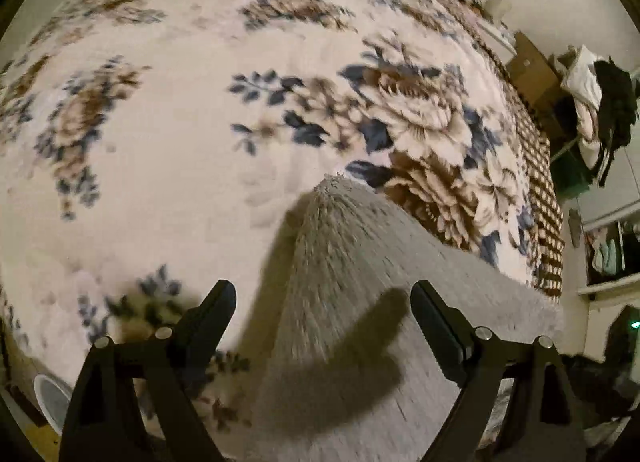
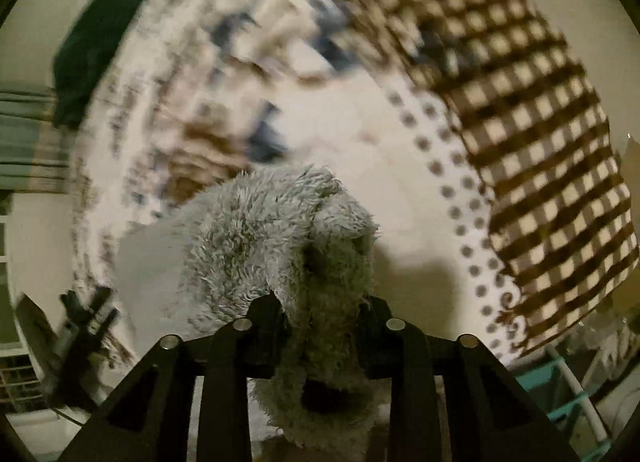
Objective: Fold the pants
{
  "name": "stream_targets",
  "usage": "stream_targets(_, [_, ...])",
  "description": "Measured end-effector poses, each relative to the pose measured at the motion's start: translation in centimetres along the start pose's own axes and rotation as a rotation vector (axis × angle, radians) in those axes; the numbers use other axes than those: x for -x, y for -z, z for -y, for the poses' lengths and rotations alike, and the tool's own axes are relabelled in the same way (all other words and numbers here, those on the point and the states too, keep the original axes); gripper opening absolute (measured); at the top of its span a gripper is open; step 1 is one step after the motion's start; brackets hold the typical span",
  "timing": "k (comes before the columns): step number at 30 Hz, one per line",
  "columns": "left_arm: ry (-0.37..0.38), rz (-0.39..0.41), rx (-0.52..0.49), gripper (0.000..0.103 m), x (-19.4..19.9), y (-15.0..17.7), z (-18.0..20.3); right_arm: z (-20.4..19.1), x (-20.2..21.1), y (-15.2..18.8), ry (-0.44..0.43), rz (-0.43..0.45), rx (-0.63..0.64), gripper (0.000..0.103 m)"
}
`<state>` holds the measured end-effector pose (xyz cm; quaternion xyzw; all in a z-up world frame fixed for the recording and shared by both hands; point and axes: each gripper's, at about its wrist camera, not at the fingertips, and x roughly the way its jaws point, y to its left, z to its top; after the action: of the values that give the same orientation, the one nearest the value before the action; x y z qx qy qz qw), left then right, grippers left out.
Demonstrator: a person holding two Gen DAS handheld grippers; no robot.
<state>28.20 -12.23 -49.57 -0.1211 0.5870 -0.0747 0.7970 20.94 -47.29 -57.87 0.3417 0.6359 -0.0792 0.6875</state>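
Your left gripper [image 1: 323,298] stands wide, nothing between its fingers. It hangs over the pants [image 1: 360,302], a grey fleecy pair lying on the floral blanket [image 1: 160,142]. From here the cloth runs up to a narrow point, likely a leg end or a folded corner; which one, you cannot tell.

Your right gripper [image 2: 324,310] is closed to a narrow gap on a bunched wad of the pants [image 2: 280,230]. The fleece spills out above and below the fingers, so the hold looks deep, several layers thick. The view is smeared, which suggests the hand is moving. Behind it lie the blanket [image 2: 240,62], a dotted sheet [image 2: 452,182] and a brown checked cover [image 2: 540,122].

Step in hand, as a judgement: one end is gripped and carried, either to spread the garment flat or to bring it over for a fold. The fold is not done; the pants are half lifted on the right and flat under the left.

Next move calls for:
- bring the left gripper down onto a free edge or the far corner and close it there
- pull the two holds apart to take out slack
- lay the cloth flat before folding

Risks: the right wad holds more layers than you want, so the fold could come out lumpy. Fleece clings to the blanket's pile; it may drag.
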Motion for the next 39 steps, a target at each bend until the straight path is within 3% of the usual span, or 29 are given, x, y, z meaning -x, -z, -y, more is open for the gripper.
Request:
stream_targets(1, [0.008,-0.025,-0.009,0.089,-1.0,-0.4,0.1,0.7,-1.0,-0.2,0.028,-0.029,-0.017,0.049])
stream_targets(3, [0.010,-0.050,-0.020,0.089,-2.0,-0.7,0.2,1.9,-2.2,-0.4,0.077,-0.061,-0.049,0.060])
stream_targets(5, [0.007,-0.060,-0.042,0.089,-2.5,-0.9,0.5,2.5,-1.6,-0.1,0.048,-0.049,-0.084,0.079])
stream_targets(8, [0.004,-0.063,-0.060,0.089,-2.7,-0.9,0.5,2.2,-0.3,1.2,-0.038,-0.024,-0.081,0.085])
stream_targets(10, [0.007,-0.074,-0.054,0.089,-3.1,-0.9,0.3,1.7,-1.2,2.6,-0.046,-0.082,-0.043,0.085])
stream_targets(11, [0.008,-0.081,-0.050,0.089,-3.3,-0.9,0.2,1.7,-1.9,3.3,-0.021,-0.114,-0.021,0.085])
stream_targets(13, [0.011,-0.092,-0.043,0.089,-3.8,-1.0,0.1,3.0,-4.3,4.8,0.144,-0.172,0.015,0.085])
stream_targets(14, [0.019,-0.097,-0.040,0.089,-3.9,-1.0,0.0,4.0,-5.0,5.4,0.186,-0.178,0.003,0.087])
stream_targets(16, [0.032,-0.104,-0.045,0.089,-4.0,-1.1,0.2,6.7,-6.5,6.2,0.156,-0.231,-0.120,0.089])
stream_targets(18, [0.021,-0.093,-0.065,0.089,-3.7,-1.1,0.6,7.5,-6.3,6.0,0.129,-0.241,-0.177,0.089])
stream_targets(21, [0.044,-0.092,-0.042,0.089,-3.4,-1.4,0.3,6.3,-3.7,5.0,0.102,-0.161,-0.166,0.089])
stream_targets(25, [0.073,-0.085,-0.006,0.089,-3.2,-2.3,-0.2,4.7,0.3,2.1,-0.104,-0.015,-0.213,0.089])
stream_targets(27, [0.087,-0.086,0.007,0.089,-3.5,-2.9,-0.4,4.5,0.5,-0.1,-0.202,0.010,-0.253,0.089])
stream_targets(30, [0.141,-0.098,0.037,0.089,-4.5,-3.7,-0.7,4.5,-1.3,-3.1,-0.272,-0.018,-0.293,0.089])
stream_targets(34, [0.175,-0.126,0.064,0.088,-6.2,-4.3,-1.2,4.1,-5.9,-4.9,-0.241,-0.115,-0.343,0.086])
stream_targets(36, [0.194,-0.151,0.059,0.071,-7.3,-4.5,-1.4,3.9,-6.9,-4.8,-0.240,-0.137,-0.351,0.076])
stream_targets(38, [0.191,-0.172,0.046,0.043,-8.5,-4.7,-1.5,3.6,-6.8,-4.7,-0.211,-0.121,-0.330,0.046])
stream_targets(39, [0.188,-0.171,0.036,0.039,-8.7,-4.8,-1.5,3.2,-6.5,-4.6,-0.189,-0.101,-0.305,0.044])
